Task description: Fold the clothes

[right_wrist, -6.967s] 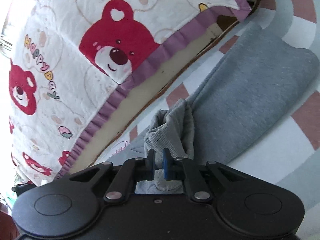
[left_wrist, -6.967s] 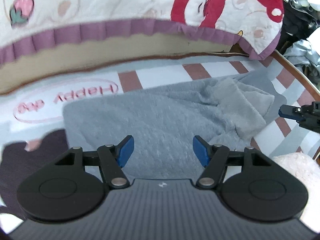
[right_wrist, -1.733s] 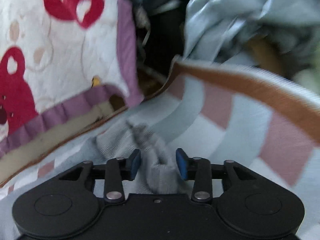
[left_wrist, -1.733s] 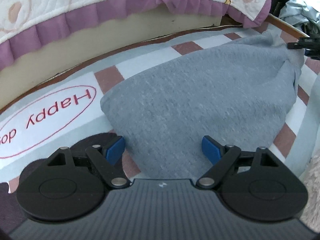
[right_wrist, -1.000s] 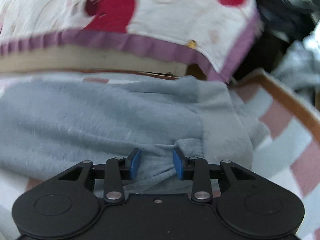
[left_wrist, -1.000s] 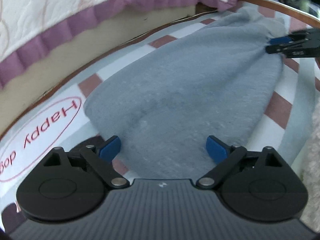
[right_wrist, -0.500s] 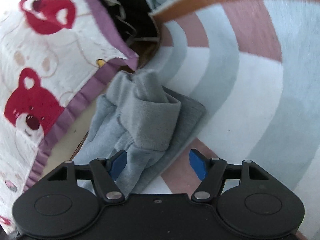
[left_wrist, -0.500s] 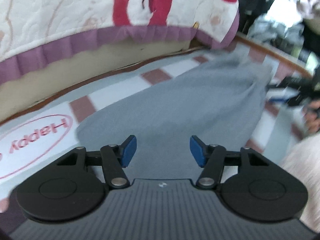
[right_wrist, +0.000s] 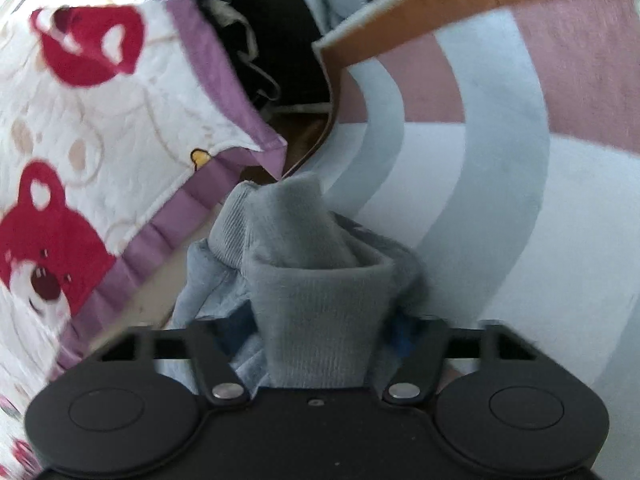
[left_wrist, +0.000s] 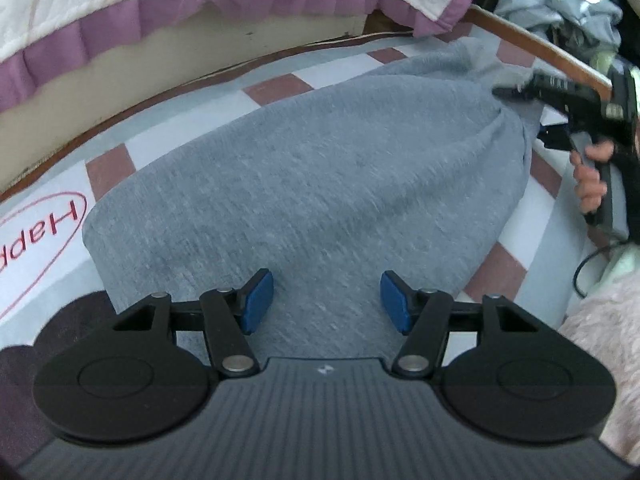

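Grey fleece garment (left_wrist: 304, 184) lies spread on the rug, cuff bunched.

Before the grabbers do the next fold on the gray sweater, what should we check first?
1. Gray sweater lying flat on the striped mat: ok over the wide part, not ok at the far end, which is bunched.
2. Ribbed cuff between the right gripper pads: ok, jaws closing.
3. Firm pinch there: cannot tell, pads mostly hidden.
4. Left gripper holding cloth: not ok, open above the sweater.
5. Bear blanket clear of the sweater: ok.
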The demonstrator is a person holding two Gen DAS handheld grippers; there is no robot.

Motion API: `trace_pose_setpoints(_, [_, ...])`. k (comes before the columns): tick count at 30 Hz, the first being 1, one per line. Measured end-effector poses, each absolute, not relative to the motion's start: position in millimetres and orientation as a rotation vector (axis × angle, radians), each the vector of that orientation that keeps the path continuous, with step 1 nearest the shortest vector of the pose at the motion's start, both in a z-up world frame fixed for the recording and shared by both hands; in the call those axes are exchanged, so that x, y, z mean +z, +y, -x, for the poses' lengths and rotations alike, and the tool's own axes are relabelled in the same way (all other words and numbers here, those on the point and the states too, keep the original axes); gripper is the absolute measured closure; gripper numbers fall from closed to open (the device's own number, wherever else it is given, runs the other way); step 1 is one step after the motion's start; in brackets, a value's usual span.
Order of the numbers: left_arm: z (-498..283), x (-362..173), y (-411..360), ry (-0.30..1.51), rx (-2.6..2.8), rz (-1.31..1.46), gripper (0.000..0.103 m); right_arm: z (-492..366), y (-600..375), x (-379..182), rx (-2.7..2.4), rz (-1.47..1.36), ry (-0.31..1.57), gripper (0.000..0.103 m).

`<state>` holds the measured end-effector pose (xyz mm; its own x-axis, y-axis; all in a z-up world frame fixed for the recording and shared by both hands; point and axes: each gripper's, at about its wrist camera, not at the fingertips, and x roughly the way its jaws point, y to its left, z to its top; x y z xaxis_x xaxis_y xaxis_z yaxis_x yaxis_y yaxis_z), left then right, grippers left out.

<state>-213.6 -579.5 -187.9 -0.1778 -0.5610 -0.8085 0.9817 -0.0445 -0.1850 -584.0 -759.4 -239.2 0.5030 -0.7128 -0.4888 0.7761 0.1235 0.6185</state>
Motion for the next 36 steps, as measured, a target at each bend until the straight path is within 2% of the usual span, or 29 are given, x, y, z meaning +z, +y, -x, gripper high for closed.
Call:
trace_pose_setpoints(3, [205.6,-188.1,-580.4,0.921,-1.541,-0.612,0.044,582.4,-749.4,-224.7,-1.072,-0.835,0.086,0.058])
trace_pose_setpoints(6, [199.0,-189.1,-581.2,0.949,-1.526,-0.588,0.044,572.2,-746.3,-214.0,-1.094,-0.731,0.164,0.058])
trace_pose_setpoints(12, [192.3,-182.3,-580.0,0.974,-1.455,-0.569,0.044,569.3,-752.4,-225.3,-1.144,-0.753,0.210,0.057])
trace_pose_setpoints(13, [188.9,-179.7,-577.1,0.973,-1.456,-0.542,0.043,569.1,-752.2,-224.9,-1.148,-0.751,0.219,0.057])
trace_pose_setpoints(15, [182.5,-173.7,-570.3,0.962,-1.462,-0.485,0.041,571.3,-753.1,-224.2,-1.167,-0.789,0.234,0.044])
trace_pose_setpoints(16, [180.0,-168.9,-564.6,0.936,-1.472,-0.451,0.041,573.4,-752.2,-222.5,-1.178,-0.820,0.236,0.042])
trace_pose_setpoints(20, [163.2,-158.9,-549.6,0.914,-1.401,-0.394,0.037,578.7,-734.5,-204.1,-1.197,-0.867,0.250,0.042])
trace_pose_setpoints(23, [145.3,-161.5,-547.6,0.927,-1.304,-0.413,0.035,557.4,-697.7,-174.8,-1.142,-0.612,0.346,0.042])
trace_pose_setpoints(25, [130.0,-167.9,-545.2,0.977,-1.245,-0.404,0.033,532.9,-670.9,-164.7,-0.999,-0.433,0.438,0.042])
trace_pose_setpoints(26, [124.0,-172.2,-543.0,1.026,-1.233,-0.381,0.033,522.1,-660.6,-162.3,-0.891,-0.405,0.471,0.046])
trace_pose_setpoints(31, [111.3,-190.2,-532.1,1.245,-1.236,-0.264,0.033,487.2,-656.5,-146.6,-0.589,-0.431,0.485,0.047])
trace_pose_setpoints(32, [114.6,-192.6,-531.6,1.273,-1.249,-0.251,0.033,476.6,-658.5,-144.1,-0.541,-0.422,0.507,0.051])
trace_pose_setpoints(36, [127.5,-199.9,-532.4,1.302,-1.226,-0.282,0.033,435.4,-652.3,-129.0,-0.453,-0.344,0.573,0.053])
